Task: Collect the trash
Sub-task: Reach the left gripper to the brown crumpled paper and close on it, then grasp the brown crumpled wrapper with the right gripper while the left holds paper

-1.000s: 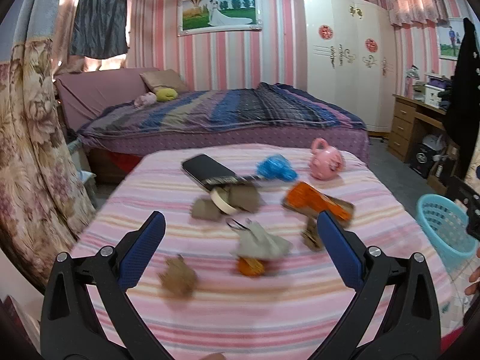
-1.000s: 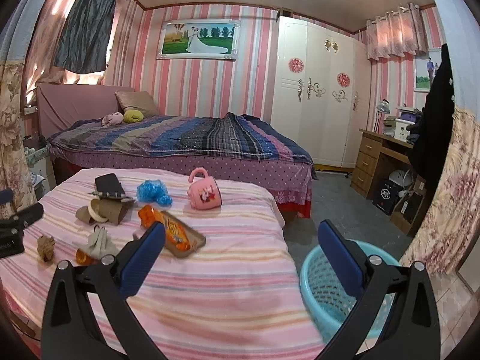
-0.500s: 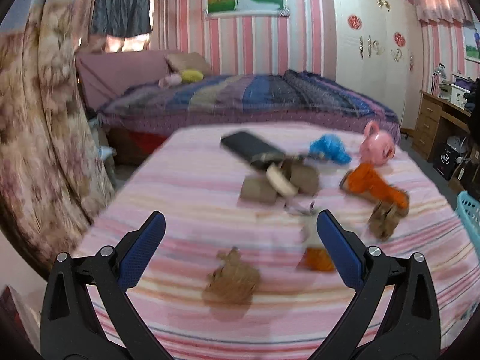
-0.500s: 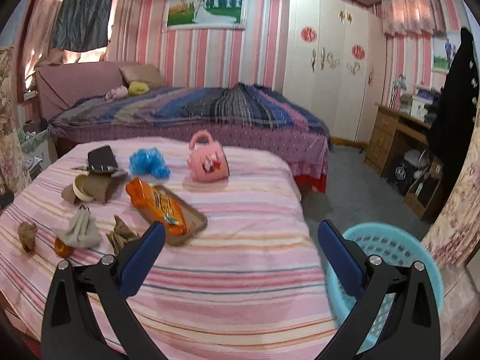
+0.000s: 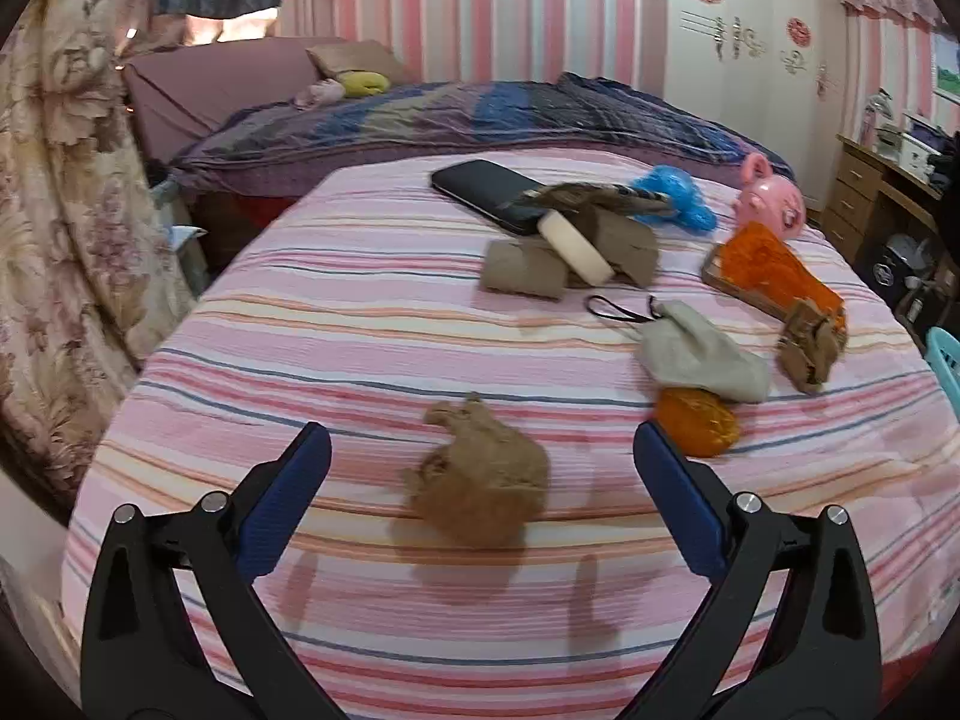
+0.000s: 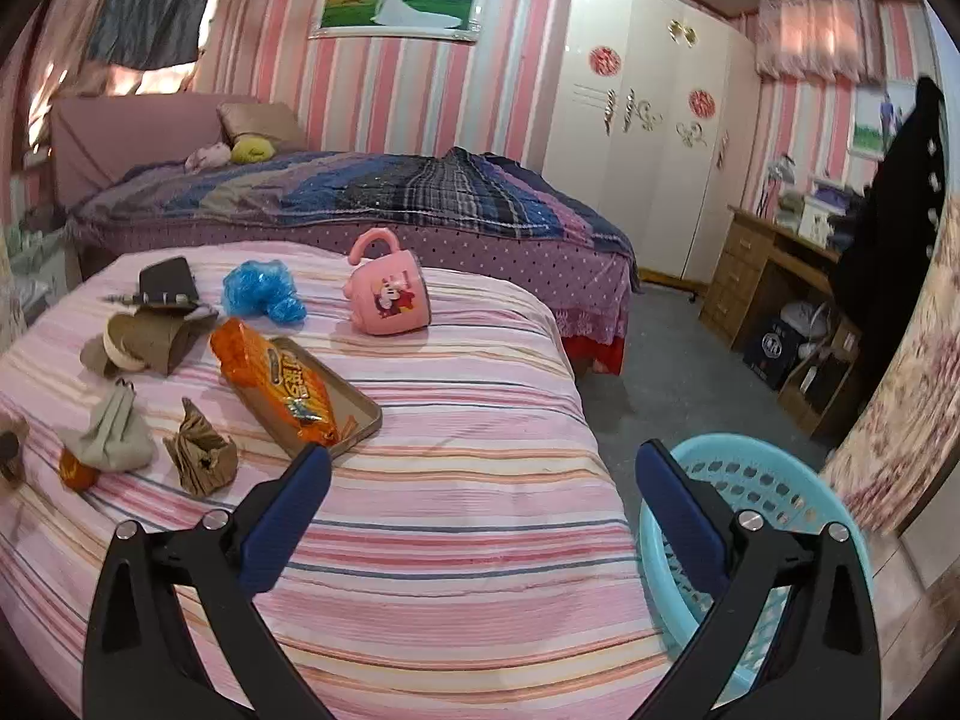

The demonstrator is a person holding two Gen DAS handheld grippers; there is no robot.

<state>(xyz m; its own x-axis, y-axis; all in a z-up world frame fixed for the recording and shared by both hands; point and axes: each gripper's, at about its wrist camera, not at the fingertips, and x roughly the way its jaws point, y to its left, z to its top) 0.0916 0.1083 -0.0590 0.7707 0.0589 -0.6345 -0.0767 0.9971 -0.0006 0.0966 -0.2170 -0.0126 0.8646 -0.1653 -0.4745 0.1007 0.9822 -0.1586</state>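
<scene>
Crumpled brown paper wad [image 5: 480, 474] is lying on the striped bedspread [image 5: 360, 324], framed between the left gripper [image 5: 483, 468] fingers, which are closing but not yet touching. It should be pinched centrally. Right gripper [image 6: 483, 477] is being held apart, empty, beside the blue basket [image 6: 774, 480].

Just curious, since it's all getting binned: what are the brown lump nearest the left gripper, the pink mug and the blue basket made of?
Brown lump: likely crumpled kraft paper, matte and creased, though blurred.
Pink mug: probably plastic, smooth with a slight sheen and a printed cartoon.
Blue basket: moulded plastic, judging by its perforated lattice wall.
</scene>
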